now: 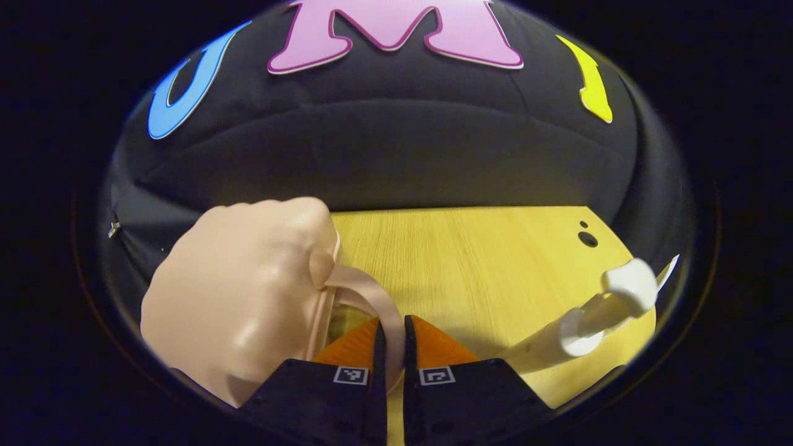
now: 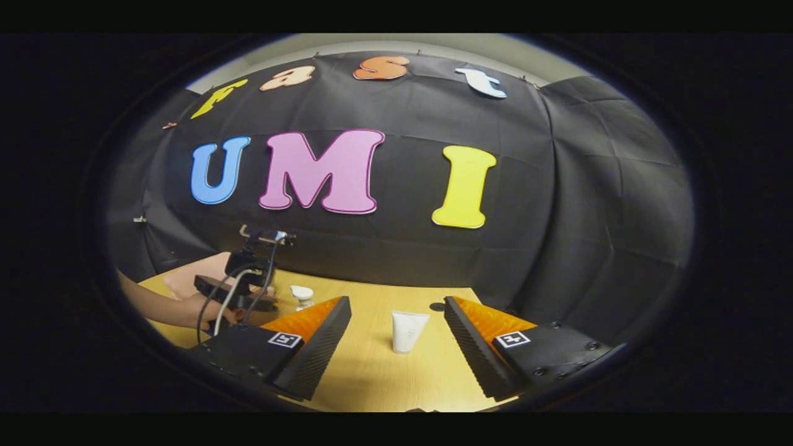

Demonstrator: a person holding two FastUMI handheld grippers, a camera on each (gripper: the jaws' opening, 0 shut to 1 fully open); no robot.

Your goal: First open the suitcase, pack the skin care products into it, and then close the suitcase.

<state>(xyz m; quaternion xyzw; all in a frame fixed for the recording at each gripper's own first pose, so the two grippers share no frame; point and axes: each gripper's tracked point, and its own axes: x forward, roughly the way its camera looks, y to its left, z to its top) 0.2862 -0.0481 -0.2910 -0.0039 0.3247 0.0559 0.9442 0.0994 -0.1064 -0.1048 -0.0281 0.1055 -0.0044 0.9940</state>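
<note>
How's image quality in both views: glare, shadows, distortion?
Left gripper view: glossy highlights on the pink suitcase, soft shadow under the pump bottle, table edge bowed by fisheye. Right gripper view: dimmer, even light, faint shadow by the white tube, wall seams curved.

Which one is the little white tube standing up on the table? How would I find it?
Look at the yellow wooden table in front of the black cloth wall. In the right gripper view, the white tube stands on the table between the right gripper's two open fingers. It is plain white and upright, wide end up, while the pump bottle stands farther back by the peach suitcase.
</note>
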